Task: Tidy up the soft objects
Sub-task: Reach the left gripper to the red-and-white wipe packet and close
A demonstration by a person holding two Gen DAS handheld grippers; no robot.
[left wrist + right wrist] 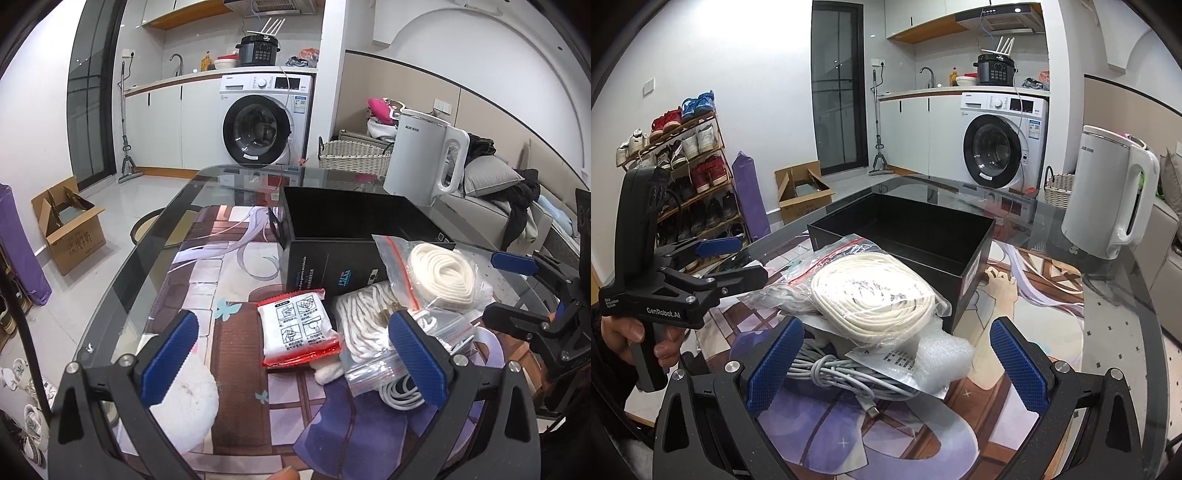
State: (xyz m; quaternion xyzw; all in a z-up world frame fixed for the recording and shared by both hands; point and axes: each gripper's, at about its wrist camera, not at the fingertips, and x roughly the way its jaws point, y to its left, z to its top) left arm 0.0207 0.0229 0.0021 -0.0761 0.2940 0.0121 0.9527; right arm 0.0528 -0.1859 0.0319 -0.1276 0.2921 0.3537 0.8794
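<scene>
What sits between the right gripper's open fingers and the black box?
In the right wrist view, the bagged white cord coil lies between the right gripper and the black box, atop a grey cable bundle and bubble wrap.

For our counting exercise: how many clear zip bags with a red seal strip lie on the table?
2. One zip bag of coiled cream cord lies beside the black box; one zip bag of white rope lies before it, under the left gripper's finger. More may be hidden underneath.

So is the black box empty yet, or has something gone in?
Empty. The black box shows only bare dark floor in both views; the bagged rope coil lies outside it.
</scene>
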